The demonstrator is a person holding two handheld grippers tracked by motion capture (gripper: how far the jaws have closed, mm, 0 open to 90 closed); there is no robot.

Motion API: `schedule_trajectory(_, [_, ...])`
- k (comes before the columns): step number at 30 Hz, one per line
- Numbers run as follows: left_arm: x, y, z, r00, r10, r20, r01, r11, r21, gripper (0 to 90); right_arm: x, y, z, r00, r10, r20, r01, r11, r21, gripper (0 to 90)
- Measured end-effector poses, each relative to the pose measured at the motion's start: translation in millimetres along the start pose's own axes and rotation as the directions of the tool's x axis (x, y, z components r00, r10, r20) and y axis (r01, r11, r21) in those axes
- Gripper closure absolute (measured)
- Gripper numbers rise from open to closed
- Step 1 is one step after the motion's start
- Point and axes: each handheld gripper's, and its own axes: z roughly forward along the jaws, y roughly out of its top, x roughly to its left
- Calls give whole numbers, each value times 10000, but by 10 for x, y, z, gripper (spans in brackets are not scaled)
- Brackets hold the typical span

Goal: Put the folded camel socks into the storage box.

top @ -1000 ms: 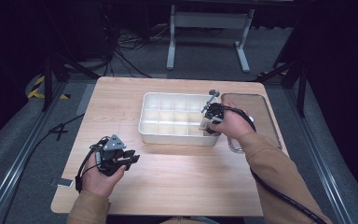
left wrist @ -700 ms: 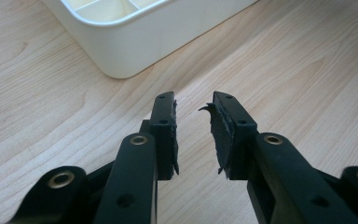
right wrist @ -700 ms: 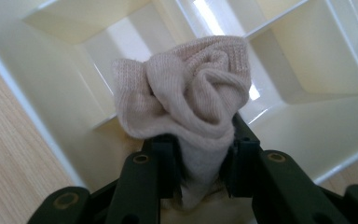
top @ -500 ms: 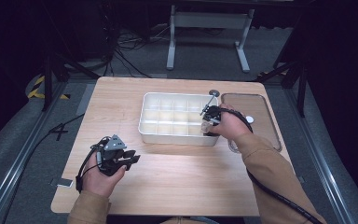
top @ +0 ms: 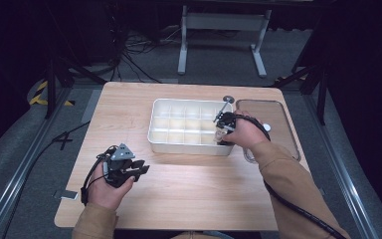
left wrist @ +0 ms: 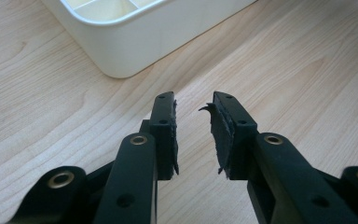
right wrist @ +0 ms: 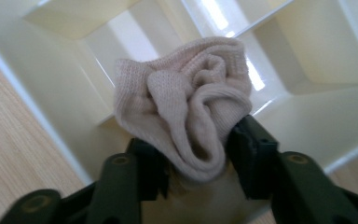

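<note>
Two grippers are in my hands at the wooden table (top: 189, 199). Compared with a second ago, my right gripper (top: 224, 124) has drifted slightly along the near right corner of the white divided tray (top: 151, 134), and its jaws have just been opening; the rolled beige sock (right wrist: 186, 102) sits between them, low in one compartment at that corner. From the right gripper view the pads flank the sock's lower end, close against the knit, but I cannot tell whether they press on it or have let go. My left gripper (top: 129, 169) is where it was, resting low over the near left part of the table, a little short of the tray's near left corner. Its jaws stand apart with bare wood between them and nothing held; one pad (left wrist: 219, 135) is frayed at its edge.

Counting what I see: one tray, with its compartments in three rows, the cells pale and shiny; one sock; one clear lid (top: 273, 122) lying flat just right of the tray, partly under my right forearm; one small round white thing (top: 266, 127) on that lid beside my hand, too small to name. One black cable (top: 298, 211) trails from my right gripper along my sleeve toward the table's near edge.
</note>
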Motion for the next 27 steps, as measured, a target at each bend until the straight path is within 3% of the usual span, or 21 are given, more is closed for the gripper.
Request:
schedule_trajectory(8, [-13, 11, 27, 10000, 37, 15, -37, 10000, 91, 705, -5, -21, -341, 10000, -37, 88, 45, 9963, -863, 566])
schedule_trajectory(13, [-16, 14, 33, 10000, 44, 64, -45, 9999, 129, 705, 23, 39, -387, 9987, -407, 303, 445, 9899, -1343, 625])
schedule_trajectory(17, [-8, 11, 29, 10000, 60, 46, -60, 9999, 106, 705, 36, 65, -269, 9989, -477, 16, 477, 9944, -944, 691])
schedule_trajectory(21, [-6, 6, 32, 10000, 36, 73, -36, 9999, 126, 704, 21, 54, -175, 9984, -558, -72, 554, 9974, -468, 821])
schedule_trajectory(27, [-12, 6, 43, 10000, 38, 87, -39, 9999, 147, 704, 11, 31, -77, 9990, -384, -209, 381, 9992, -109, 844])
